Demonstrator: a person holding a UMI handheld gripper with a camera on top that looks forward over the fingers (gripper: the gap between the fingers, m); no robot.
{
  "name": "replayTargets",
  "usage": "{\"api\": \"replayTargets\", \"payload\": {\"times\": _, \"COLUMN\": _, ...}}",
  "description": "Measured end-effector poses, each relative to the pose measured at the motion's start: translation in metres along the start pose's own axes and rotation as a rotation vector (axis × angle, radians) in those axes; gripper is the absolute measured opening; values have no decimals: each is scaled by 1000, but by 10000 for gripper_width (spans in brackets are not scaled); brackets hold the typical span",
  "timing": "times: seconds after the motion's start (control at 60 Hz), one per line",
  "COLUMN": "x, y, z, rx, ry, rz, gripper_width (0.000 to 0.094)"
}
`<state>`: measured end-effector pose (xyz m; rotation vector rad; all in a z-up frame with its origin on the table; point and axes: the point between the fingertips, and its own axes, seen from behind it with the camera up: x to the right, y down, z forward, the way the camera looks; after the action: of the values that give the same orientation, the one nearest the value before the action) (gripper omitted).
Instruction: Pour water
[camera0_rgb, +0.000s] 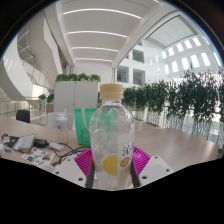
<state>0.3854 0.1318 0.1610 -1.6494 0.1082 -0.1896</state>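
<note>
A clear plastic bottle (111, 138) with a yellow-and-white label and a tan cap stands upright between my fingers. Both magenta pads (141, 160) press against its sides, so my gripper (111, 172) is shut on it. The bottle is held above a light table (178, 145). A translucent green cup (84, 125) stands on the table just behind the bottle, to its left.
Small cluttered items and cables (30, 148) lie on the table at the left. White planter boxes with green plants (76, 92) stand beyond the table. A row of tall plants (185, 105) lines the right side. The hall beyond is open.
</note>
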Motion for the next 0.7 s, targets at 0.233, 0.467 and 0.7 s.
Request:
{"api": "replayTargets", "payload": {"times": 0.233, "x": -9, "y": 94, "z": 8, "rx": -139, "ry": 37, "rz": 37, "gripper_width": 548}}
{"api": "replayTargets", "payload": {"times": 0.467, "x": -17, "y": 78, "z": 7, "rx": -111, "ry": 39, "rz": 67, "gripper_width": 560}}
{"api": "replayTargets", "payload": {"times": 0.7, "x": -33, "y": 110, "z": -73, "rx": -363, "ry": -3, "rz": 134, "gripper_width": 833}}
